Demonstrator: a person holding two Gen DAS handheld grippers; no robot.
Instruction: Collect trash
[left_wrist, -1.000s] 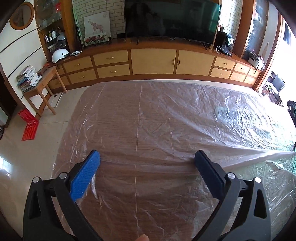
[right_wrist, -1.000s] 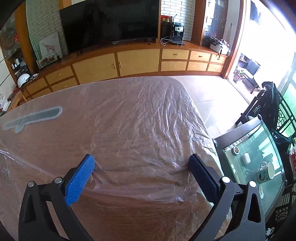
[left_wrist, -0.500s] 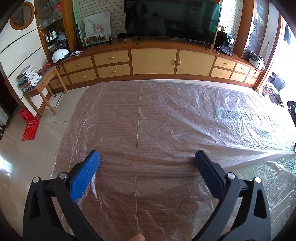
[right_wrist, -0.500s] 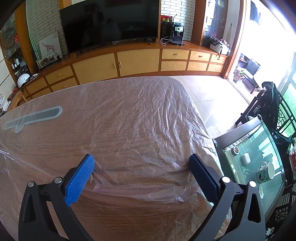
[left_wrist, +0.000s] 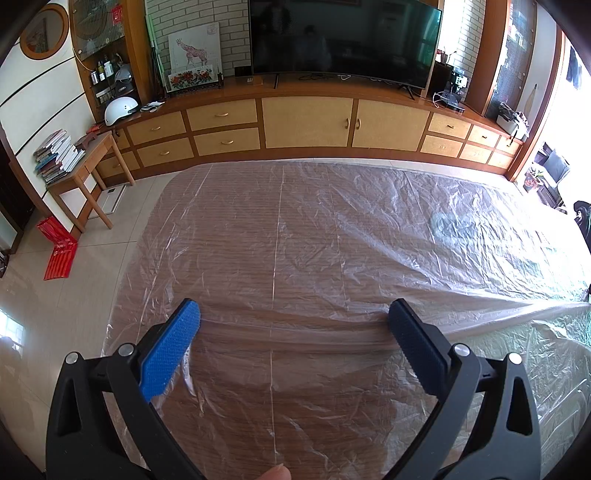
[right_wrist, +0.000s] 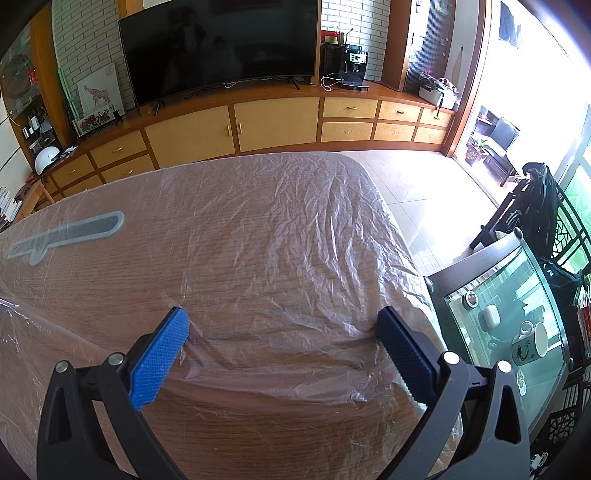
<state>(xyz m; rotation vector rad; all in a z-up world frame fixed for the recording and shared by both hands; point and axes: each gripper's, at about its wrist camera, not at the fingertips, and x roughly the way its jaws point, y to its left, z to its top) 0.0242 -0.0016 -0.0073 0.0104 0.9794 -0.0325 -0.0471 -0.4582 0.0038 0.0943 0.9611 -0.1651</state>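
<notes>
Plastic sheet (left_wrist: 332, 236), clear and crinkled, covers the whole wooden table (right_wrist: 280, 435), its long axis running left to right. Left gripper (left_wrist: 293, 325) and right gripper (right_wrist: 280, 330), both wide and empty, hover near its raised fold.

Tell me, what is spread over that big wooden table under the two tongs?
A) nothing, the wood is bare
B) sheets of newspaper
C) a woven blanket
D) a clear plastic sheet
D: a wrinkled clear plastic sheet covers the wooden table, whose grain shows through it, and both the left tongs and the right tongs stand open over it.
</notes>
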